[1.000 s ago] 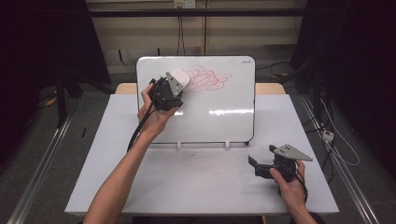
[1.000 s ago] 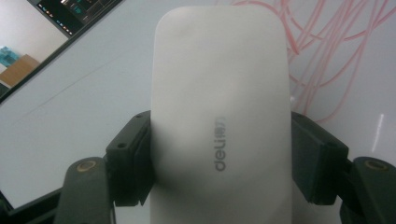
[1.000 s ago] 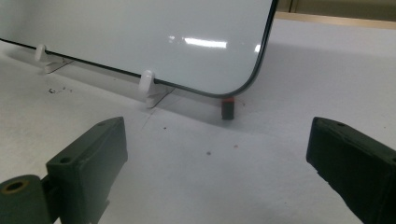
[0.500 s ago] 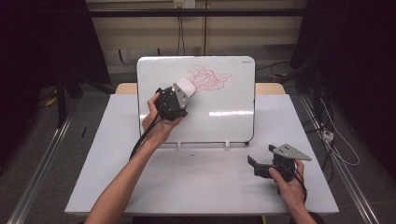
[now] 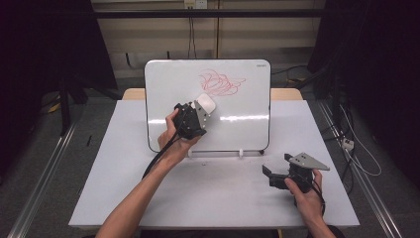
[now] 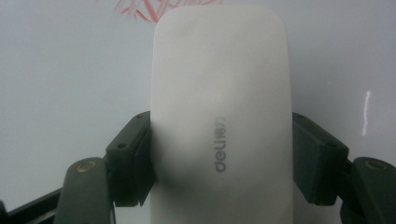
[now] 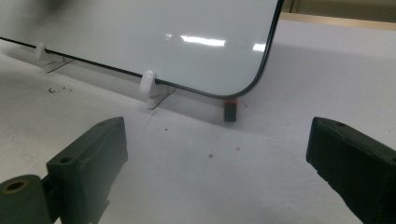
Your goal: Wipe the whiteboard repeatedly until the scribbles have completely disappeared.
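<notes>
— What are your tongs doing right now, starting nearest you?

— At the lower right of the high view I am resting my right gripper (image 5: 271, 174) on the table (image 5: 223, 198). Its jaws are standing wide apart with nothing between them; in the right gripper view they are framing bare tabletop and the lower corner of the whiteboard (image 7: 140, 37).

— And the other?

— Further up, near the middle of the frame, my left gripper (image 5: 200, 111) is clamping the eraser (image 5: 205, 103). In the left gripper view both pads are pressing its long sides, about halfway along the white shell (image 6: 219, 116).

— Where is the eraser sitting?

— It is lying against the whiteboard (image 5: 247, 129) face, just below and left of the red scribble (image 5: 220, 82), which is waiting in the upper middle of the board.

— How will it handle?

— I am judging it light, with a stiff, smooth plastic shell, so probably a little slippery. Gripping across the narrow width, as now, seems right; the felt side I cannot see. The board is only propped on small feet (image 7: 148, 84), so hard pressing may push it back.
</notes>
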{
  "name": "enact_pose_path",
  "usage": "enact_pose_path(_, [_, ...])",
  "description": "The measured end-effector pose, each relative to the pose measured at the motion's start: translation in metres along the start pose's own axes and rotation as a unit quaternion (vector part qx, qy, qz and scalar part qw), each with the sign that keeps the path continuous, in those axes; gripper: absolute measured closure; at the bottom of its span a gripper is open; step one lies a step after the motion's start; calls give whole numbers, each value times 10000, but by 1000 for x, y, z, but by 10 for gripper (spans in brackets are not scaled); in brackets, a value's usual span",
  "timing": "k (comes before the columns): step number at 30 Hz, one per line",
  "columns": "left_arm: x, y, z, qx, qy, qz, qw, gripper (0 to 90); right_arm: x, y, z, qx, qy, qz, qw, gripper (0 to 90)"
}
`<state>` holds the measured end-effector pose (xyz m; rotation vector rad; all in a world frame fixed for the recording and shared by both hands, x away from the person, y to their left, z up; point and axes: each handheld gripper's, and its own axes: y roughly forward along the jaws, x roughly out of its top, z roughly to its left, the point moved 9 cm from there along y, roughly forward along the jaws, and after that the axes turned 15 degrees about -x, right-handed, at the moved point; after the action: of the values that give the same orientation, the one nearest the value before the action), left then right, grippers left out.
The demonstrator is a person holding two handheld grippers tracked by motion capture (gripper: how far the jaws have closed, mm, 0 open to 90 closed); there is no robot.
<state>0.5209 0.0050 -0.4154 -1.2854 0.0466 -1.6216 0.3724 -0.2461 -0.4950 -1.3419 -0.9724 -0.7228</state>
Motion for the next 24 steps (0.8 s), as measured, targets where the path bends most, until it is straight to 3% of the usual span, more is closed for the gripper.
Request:
enact_pose_path(17, [20,2,27,-100,-131,-30,9999,311,0,-1,0,18,2,7,10000,54])
enact_pose_path(24, [29,2,39,-88,-150,-191,9997,311,0,-1,0,24,-5,9,10000,54])
